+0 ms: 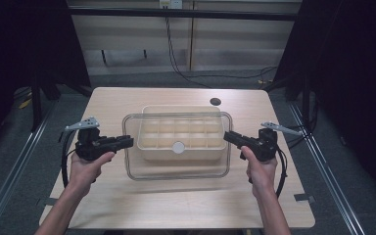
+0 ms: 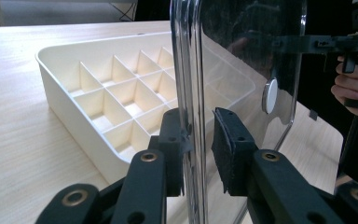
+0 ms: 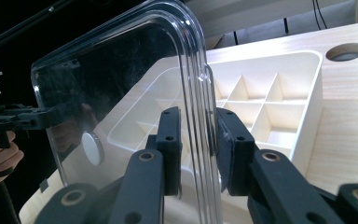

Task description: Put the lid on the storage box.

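A clear plastic lid (image 1: 176,169) with a white round knob (image 1: 178,147) hangs level just above a cream tray (image 1: 181,108) divided into several compartments. My left gripper (image 1: 129,142) is shut on the lid's left rim, and my right gripper (image 1: 226,136) is shut on its right rim. In the left gripper view the lid (image 2: 247,46) stands edge-on in my left gripper (image 2: 200,140), with the tray (image 2: 60,88) behind it. The right gripper view has the lid's rim (image 3: 121,84) in my right gripper (image 3: 198,140), over the tray (image 3: 307,102).
The tray rests on a light wooden table (image 1: 127,205) that has a round hole (image 1: 215,101) at its far right. Black cables trail from both grippers. Dark curtains flank the table, and metal floor rails run along both sides.
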The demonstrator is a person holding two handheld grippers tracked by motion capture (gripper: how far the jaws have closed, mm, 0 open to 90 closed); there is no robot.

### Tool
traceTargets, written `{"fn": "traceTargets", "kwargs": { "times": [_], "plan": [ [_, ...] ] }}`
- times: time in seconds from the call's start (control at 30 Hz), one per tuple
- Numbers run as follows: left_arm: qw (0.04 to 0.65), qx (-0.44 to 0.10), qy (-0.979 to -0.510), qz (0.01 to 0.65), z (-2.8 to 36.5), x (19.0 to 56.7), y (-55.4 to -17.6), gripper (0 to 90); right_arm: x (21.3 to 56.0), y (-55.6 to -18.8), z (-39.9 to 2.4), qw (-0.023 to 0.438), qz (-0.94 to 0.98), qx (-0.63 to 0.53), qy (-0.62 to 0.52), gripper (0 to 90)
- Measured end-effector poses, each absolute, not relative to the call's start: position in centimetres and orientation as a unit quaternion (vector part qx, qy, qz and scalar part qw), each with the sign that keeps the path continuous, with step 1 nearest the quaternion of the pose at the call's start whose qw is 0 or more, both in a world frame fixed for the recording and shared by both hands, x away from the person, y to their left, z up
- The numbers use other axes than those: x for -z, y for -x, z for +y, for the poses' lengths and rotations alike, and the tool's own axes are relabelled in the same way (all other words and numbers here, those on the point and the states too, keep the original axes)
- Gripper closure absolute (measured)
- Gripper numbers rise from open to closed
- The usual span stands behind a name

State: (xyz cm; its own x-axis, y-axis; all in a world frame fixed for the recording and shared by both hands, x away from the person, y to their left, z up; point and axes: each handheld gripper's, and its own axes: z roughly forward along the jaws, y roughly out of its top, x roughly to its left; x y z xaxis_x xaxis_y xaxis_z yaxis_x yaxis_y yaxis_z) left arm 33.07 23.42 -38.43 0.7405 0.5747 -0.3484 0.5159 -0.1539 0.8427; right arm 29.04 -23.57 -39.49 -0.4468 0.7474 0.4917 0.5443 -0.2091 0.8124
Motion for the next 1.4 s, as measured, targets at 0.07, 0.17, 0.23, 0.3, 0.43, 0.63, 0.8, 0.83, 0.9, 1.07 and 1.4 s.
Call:
{"fn": "traceTargets", "kwargs": {
  "times": [0.07, 0.17, 0.23, 0.3, 0.43, 0.63, 0.8, 0.83, 0.9, 1.07, 1.4],
  "plan": [
    [0.549, -0.026, -0.751, 0.366, 23.3, 38.3, -33.3, 73.8, 39.3, -29.3, -23.6, 0.09, 0.623, -0.578, -0.519, 73.4],
    [0.553, -0.023, -0.746, 0.371, 23.0, 38.2, -33.7, 73.7, 38.9, -29.7, -23.6, 0.096, 0.621, -0.572, -0.527, 72.9],
    [0.561, -0.017, -0.74, 0.371, 22.9, 38.1, -33.9, 74.0, 38.6, -29.8, -23.7, 0.098, 0.621, -0.574, -0.525, 72.8],
    [0.555, -0.025, -0.747, 0.365, 22.7, 37.9, -34.0, 73.9, 38.3, -30.0, -24.0, 0.1, 0.619, -0.576, -0.524, 72.8],
    [0.55, -0.033, -0.75, 0.366, 22.5, 37.5, -34.4, 73.5, 38.0, -30.4, -24.1, 0.104, 0.618, -0.578, -0.523, 72.7],
    [0.547, -0.041, -0.75, 0.371, 22.6, 37.0, -35.3, 73.1, 37.8, -31.5, -23.8, 0.102, 0.616, -0.579, -0.525, 72.6],
    [0.549, -0.043, -0.747, 0.374, 22.9, 36.5, -36.0, 72.9, 37.3, -32.4, -23.5, 0.1, 0.616, -0.58, -0.523, 72.6],
    [0.547, -0.044, -0.749, 0.372, 23.0, 36.5, -36.3, 72.9, 37.2, -32.6, -23.5, 0.101, 0.616, -0.58, -0.523, 72.7],
    [0.547, -0.045, -0.746, 0.376, 23.0, 36.3, -36.6, 72.8, 37.0, -33.0, -23.4, 0.102, 0.618, -0.579, -0.522, 72.6],
    [0.549, -0.047, -0.743, 0.379, 23.0, 36.1, -37.3, 72.7, 36.5, -34.1, -23.3, 0.103, 0.617, -0.578, -0.524, 72.6],
    [0.544, -0.046, -0.742, 0.389, 22.5, 36.1, -39.3, 72.0, 36.4, -35.8, -23.4, 0.102, 0.613, -0.574, -0.533, 72.5]
  ]
}}
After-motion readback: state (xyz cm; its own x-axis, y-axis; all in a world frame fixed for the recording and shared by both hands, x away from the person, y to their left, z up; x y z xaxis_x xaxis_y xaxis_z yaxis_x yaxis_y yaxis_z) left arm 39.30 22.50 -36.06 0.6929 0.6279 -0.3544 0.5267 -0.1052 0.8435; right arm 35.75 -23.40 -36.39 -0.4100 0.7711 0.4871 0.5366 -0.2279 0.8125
